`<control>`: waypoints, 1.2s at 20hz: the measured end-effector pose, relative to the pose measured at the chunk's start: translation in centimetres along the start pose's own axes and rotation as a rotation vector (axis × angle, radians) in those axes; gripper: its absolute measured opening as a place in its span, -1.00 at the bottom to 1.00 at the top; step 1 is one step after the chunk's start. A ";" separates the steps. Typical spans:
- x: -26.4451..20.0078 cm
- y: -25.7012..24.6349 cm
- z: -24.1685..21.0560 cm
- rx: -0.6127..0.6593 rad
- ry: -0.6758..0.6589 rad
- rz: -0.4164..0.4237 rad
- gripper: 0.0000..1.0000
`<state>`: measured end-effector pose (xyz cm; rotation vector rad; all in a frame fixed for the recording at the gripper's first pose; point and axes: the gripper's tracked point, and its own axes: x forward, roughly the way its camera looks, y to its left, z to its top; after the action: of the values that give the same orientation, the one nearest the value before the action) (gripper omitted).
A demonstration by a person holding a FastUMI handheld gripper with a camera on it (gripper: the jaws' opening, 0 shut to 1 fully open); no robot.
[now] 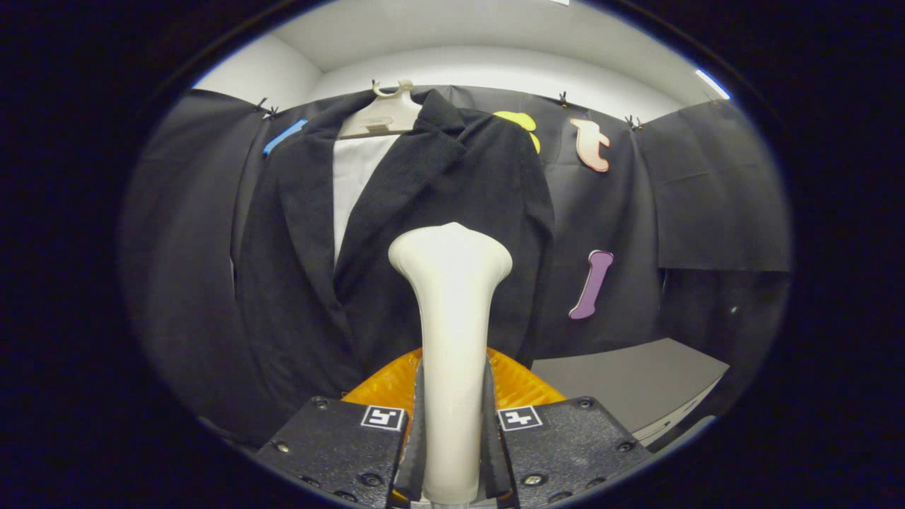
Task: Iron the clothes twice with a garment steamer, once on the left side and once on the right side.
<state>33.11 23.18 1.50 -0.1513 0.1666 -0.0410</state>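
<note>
A pale plastic hanger (385, 113) hangs at the top of the booth's black cloth wall (707, 198), its hook catching the upper edge. Small black clips (563, 97) pin the cloth along that edge. Above the cloth rises a white wall (495, 71), meeting a white ceiling (459, 28). Low on the right, a grey tabletop (629, 382) stands in front of the cloth.

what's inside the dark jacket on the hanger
Between the open lapels of the dark jacket, pale fabric shows below the hanger. The steamer, clamped in the gripper, covers the lower front.
</note>
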 end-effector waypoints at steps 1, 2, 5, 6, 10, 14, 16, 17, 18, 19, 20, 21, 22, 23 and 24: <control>-0.1 0.0 -1.0 -0.004 0.004 0.003 -0.30; -0.2 0.2 -1.9 -0.004 0.009 0.008 -0.30; -0.5 0.6 -4.6 -0.004 0.030 0.015 -0.30; -0.7 0.7 -5.7 -0.012 0.042 0.015 -0.30; -0.9 1.1 -9.5 -0.019 0.087 0.016 -0.30; -1.2 1.2 -12.3 -0.045 0.113 0.015 -0.30; -1.2 1.1 -13.6 -0.056 0.120 0.012 -0.30; -1.2 1.1 -14.3 -0.064 0.125 0.006 -0.30; -1.3 1.1 -14.9 -0.074 0.128 -0.002 -0.30; -1.5 1.3 -15.4 -0.084 0.129 -0.004 -0.30; -1.5 1.5 -16.1 -0.094 0.133 -0.005 -0.30; -1.2 1.5 -16.7 -0.100 0.144 -0.002 -0.30; -1.0 1.5 -17.6 -0.101 0.167 -0.002 -0.30; -1.4 1.4 -19.4 -0.096 0.202 -0.001 -0.30; -1.9 1.5 -21.1 -0.087 0.241 -0.006 -0.30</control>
<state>27.71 21.64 -18.95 -0.2339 0.4091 -0.0582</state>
